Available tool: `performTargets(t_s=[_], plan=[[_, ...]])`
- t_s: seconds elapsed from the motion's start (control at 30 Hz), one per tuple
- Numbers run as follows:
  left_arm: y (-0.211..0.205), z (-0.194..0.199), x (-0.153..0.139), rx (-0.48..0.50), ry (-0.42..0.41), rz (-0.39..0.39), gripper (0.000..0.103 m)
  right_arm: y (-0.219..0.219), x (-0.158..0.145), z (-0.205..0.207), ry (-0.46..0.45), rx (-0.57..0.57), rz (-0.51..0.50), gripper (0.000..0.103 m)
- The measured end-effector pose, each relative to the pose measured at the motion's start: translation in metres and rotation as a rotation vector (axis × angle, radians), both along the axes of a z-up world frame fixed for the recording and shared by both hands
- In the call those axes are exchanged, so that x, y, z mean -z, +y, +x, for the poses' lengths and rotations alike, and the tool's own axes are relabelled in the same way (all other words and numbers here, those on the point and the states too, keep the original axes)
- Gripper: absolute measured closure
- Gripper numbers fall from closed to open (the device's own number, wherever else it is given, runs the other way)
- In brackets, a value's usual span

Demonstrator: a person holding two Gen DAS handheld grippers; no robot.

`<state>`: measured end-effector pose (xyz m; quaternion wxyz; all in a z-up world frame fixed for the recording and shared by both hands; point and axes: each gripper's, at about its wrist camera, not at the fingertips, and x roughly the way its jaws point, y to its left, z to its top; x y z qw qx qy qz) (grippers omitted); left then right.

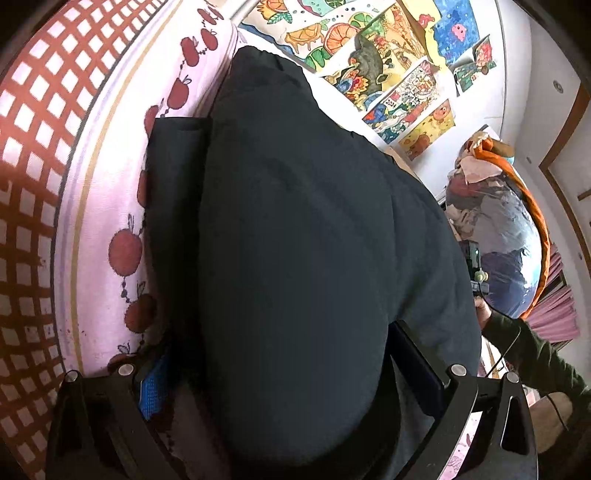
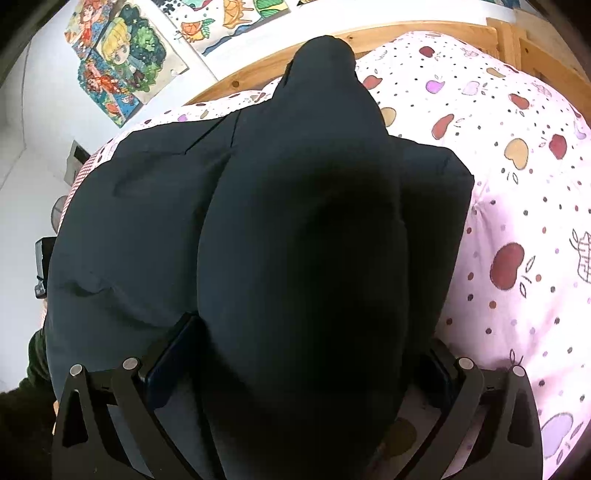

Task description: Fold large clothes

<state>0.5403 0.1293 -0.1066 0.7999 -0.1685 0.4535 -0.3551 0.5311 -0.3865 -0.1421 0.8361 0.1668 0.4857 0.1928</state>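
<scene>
The left tool grips a thick, padded fold of the dark garment, its two black fingers spread wide around the bulk, one blue-padded finger pressed against the fabric on the near side and the other against the opposite flank. The garment (navy or near-black, puffy like a winter coat) lies on a bed covered by a pink sheet printed with apples, with a red-and-white checked cloth beyond it.

The right tool likewise clamps a fat roll of the same dark garment, fingers held far apart by the thickness of the fabric between them. In this view the raised fold runs forward from the tool toward the wooden bed frame, while the rest of the garment lies flatter to the left on the apple-patterned sheet.

Colourful drawings hang on the white wall behind the bed. At the right edge of the left wrist view, a dark green sleeve shows, and behind it a large clear bag stuffed with clothes.
</scene>
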Motion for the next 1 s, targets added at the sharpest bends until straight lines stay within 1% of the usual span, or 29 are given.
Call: performTargets(t_s=[0.1, 0.23, 0.3, 0.37, 0.4, 0.47, 0.5, 0.57, 0.6, 0.63, 0.67, 0.73, 0.8, 0.83, 0.87, 0.9, 0.97, 1.0], plan=[[-0.003, 0.0, -0.001, -0.001, 0.017, 0.015, 0.0, -0.001, 0.0, -0.004, 0.006, 0.022, -0.007, 0.001], [-0.006, 0.004, -0.004, -0.004, 0.059, 0.033, 0.0, 0.0, -0.002, -0.006, 0.013, 0.041, -0.003, 0.001], [-0.006, 0.005, -0.006, -0.02, 0.079, 0.037, 0.004, 0.0, -0.003, -0.007, 0.016, 0.046, 0.007, 0.001], [-0.008, 0.004, -0.01, -0.042, 0.085, 0.043, 0.012, 0.001, -0.004, -0.009, 0.011, 0.049, 0.008, 0.003], [-0.008, 0.003, -0.012, -0.054, 0.086, 0.045, 0.015, 0.001, -0.005, -0.011, 0.005, 0.049, 0.008, 0.004], [-0.01, -0.002, -0.016, -0.079, 0.079, 0.052, 0.023, 0.002, -0.008, -0.014, -0.016, 0.056, 0.006, 0.012], [-0.01, -0.003, -0.017, -0.088, 0.074, 0.056, 0.025, 0.002, -0.009, -0.017, -0.025, 0.059, 0.008, 0.015], [-0.014, -0.008, -0.02, -0.111, 0.059, 0.072, 0.033, 0.002, -0.013, -0.021, -0.043, 0.065, 0.022, 0.032], [-0.014, -0.01, -0.022, -0.118, 0.052, 0.078, 0.035, 0.001, -0.014, -0.022, -0.048, 0.064, 0.025, 0.034], [-0.017, -0.012, -0.024, -0.13, 0.042, 0.089, 0.039, 0.0, -0.015, -0.023, -0.051, 0.058, 0.031, 0.039], [-0.02, -0.015, -0.027, -0.144, 0.034, 0.106, 0.042, 0.001, -0.016, -0.025, -0.056, 0.052, 0.033, 0.044], [-0.025, -0.018, -0.032, -0.16, 0.012, 0.147, 0.047, -0.001, -0.019, -0.026, -0.07, 0.041, 0.036, 0.051], [-0.034, -0.023, -0.039, -0.174, -0.017, 0.195, 0.051, 0.005, -0.026, -0.031, -0.101, 0.046, -0.007, 0.058], [-0.038, -0.026, -0.043, -0.184, -0.031, 0.221, 0.054, 0.01, -0.031, -0.033, -0.119, 0.043, -0.045, 0.061], [-0.043, -0.028, -0.046, -0.194, -0.042, 0.242, 0.055, 0.019, -0.038, -0.038, -0.149, 0.034, -0.122, 0.065], [-0.043, -0.03, -0.047, -0.201, -0.046, 0.252, 0.055, 0.028, -0.043, -0.041, -0.174, 0.02, -0.194, 0.066], [-0.046, -0.032, -0.05, -0.226, -0.048, 0.266, 0.057, 0.055, -0.054, -0.049, -0.226, -0.017, -0.384, 0.07], [-0.048, -0.034, -0.052, -0.237, -0.052, 0.272, 0.057, 0.064, -0.057, -0.051, -0.235, -0.024, -0.443, 0.072]])
